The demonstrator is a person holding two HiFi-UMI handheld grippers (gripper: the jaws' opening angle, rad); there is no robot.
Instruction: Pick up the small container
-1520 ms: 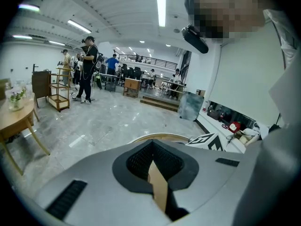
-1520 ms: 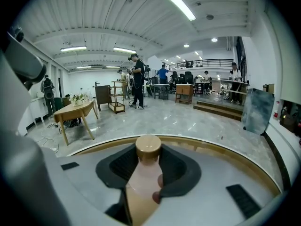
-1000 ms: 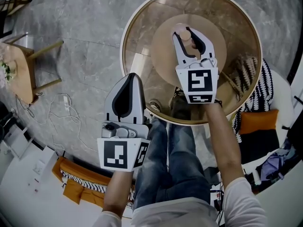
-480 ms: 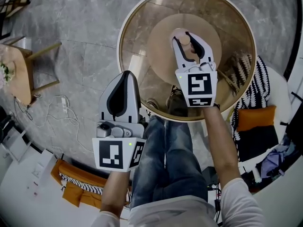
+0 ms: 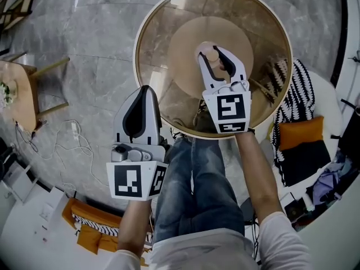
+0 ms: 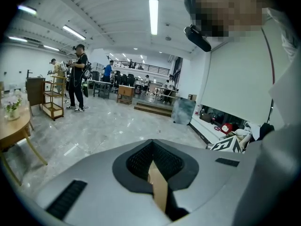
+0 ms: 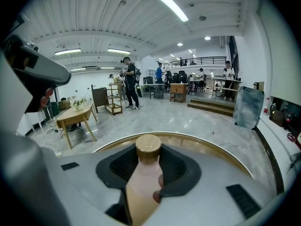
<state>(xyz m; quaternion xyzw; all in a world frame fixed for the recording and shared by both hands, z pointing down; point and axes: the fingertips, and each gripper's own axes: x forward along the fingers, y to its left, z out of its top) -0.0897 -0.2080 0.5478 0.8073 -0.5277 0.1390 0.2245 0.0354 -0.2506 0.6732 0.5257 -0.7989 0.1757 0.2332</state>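
The right gripper (image 5: pixel 216 58) is clamped on the small container (image 7: pixel 143 173) at the round tabletop's (image 5: pixel 160 44) centre, the left gripper (image 5: pixel 145 94) clenched empty off its near edge, so the grasp looks made and 1 straight lift comes next.

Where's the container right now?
The container is clamped between the right gripper's jaws, over the middle of the round table, centre-right in the head view.
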